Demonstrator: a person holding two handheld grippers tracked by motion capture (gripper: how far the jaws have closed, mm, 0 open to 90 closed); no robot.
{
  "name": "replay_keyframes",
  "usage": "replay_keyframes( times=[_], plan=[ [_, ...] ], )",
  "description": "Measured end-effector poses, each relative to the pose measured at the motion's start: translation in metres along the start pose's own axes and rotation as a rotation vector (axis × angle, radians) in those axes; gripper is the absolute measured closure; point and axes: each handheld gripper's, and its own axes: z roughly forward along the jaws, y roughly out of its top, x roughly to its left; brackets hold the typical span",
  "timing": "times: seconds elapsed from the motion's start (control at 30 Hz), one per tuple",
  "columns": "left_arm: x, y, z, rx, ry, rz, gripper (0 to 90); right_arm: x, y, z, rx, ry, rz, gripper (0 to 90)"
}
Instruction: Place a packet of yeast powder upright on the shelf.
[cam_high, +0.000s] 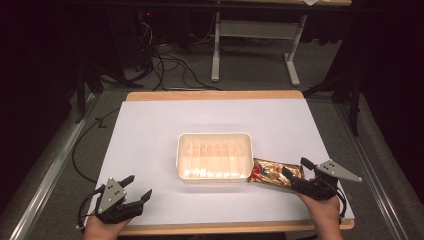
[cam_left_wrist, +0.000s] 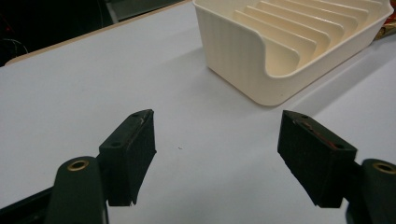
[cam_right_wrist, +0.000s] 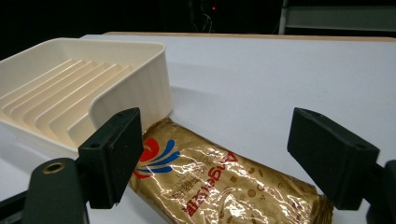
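White tabletop (cam_high: 150, 130) is bearing a cream ribbed plastic tray (cam_high: 214, 156), lying empty. Right tongs (cam_high: 300, 174) are straddling the gold foil packet (cam_high: 272, 171), jaws apart, ungrasped; left tongs (cam_high: 134, 189) are idling apart.

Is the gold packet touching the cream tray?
Touching. In the right gripper view the packet's end butts against the tray's side wall with no gap; the high view agrees.

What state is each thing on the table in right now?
Tray: upright, slots empty.
Gold packet: sealed, lying flat, one end against the tray's side.
Right gripper: open, jaws either side of the packet, not gripping it.
Left gripper: open, holding nothing, apart from the tray.
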Motion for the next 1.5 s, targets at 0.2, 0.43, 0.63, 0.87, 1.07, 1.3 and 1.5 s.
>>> replay_keyframes(
  times=[0.2, 0.43, 0.63, 0.87, 1.07, 1.3, 1.5],
  plan=[
    [0.000, 0.001, 0.001, -0.002, 0.000, -0.003, 28.2, 0.000, -0.001, -0.001, 0.001, 0.003, -0.004, 19.3],
    [0.000, 0.001, 0.002, -0.006, 0.002, -0.005, 27.9, -0.002, -0.001, -0.003, 0.004, 0.000, 0.005, 21.2],
    [0.000, 0.002, 0.001, -0.009, 0.002, -0.008, 27.9, -0.002, 0.000, -0.006, 0.005, 0.003, 0.008, 24.7],
    [0.000, 0.004, 0.002, -0.012, -0.002, -0.003, 27.9, -0.003, -0.002, -0.009, 0.009, -0.012, 0.019, 26.1],
    [-0.002, 0.008, 0.011, -0.014, -0.018, 0.005, 28.0, -0.007, -0.009, -0.018, 0.015, -0.030, 0.025, 29.3],
    [-0.003, 0.012, 0.018, -0.015, -0.034, 0.009, 28.0, -0.011, -0.014, -0.027, 0.010, -0.052, 0.060, 31.6],
    [-0.005, 0.016, 0.023, -0.020, -0.047, 0.009, 28.1, -0.018, -0.022, -0.034, 0.024, -0.074, 0.098, 33.2]
  ],
)
